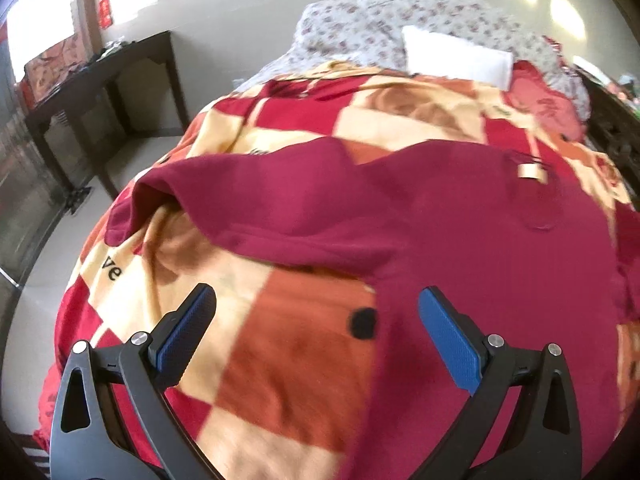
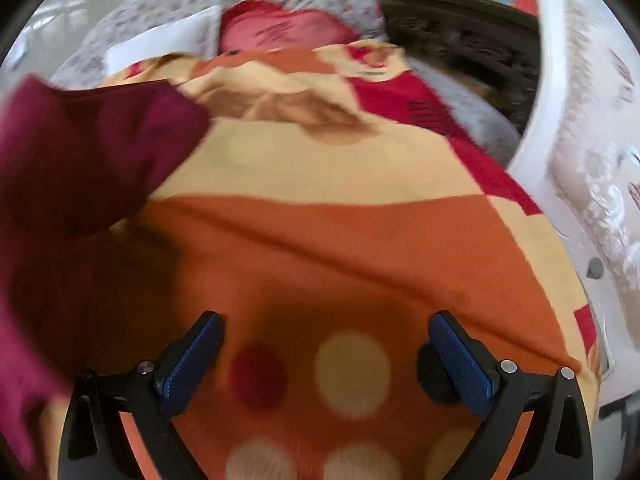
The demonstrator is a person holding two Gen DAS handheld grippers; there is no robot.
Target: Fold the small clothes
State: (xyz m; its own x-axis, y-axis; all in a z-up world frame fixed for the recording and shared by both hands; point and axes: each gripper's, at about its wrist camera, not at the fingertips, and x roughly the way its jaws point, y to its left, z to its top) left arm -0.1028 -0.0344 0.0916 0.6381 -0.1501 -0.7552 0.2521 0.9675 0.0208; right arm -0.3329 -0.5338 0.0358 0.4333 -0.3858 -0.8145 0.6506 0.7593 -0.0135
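Maroon garment (image 1: 420, 216) spread flat on checkered blanket (image 1: 288, 360) covering bed, small tag (image 1: 531, 171) near its far right edge. Left gripper (image 1: 316, 300) released, jaws wide, hovering over blanket at garment's near edge, holding nothing. Right gripper (image 2: 326, 328) also spread wide and empty above blanket's polka-dot patch; garment (image 2: 80, 152) at left of its view. White pillow (image 1: 456, 58) and floral bedding (image 1: 400, 12) at far end.

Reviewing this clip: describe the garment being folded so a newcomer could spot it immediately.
Start with the bed's checkered red, orange and cream blanket. Spread on it lies the maroon sweater, ahead of the open left gripper. It is the only plain, single-colour fabric there, with a small tan tag at its neck.
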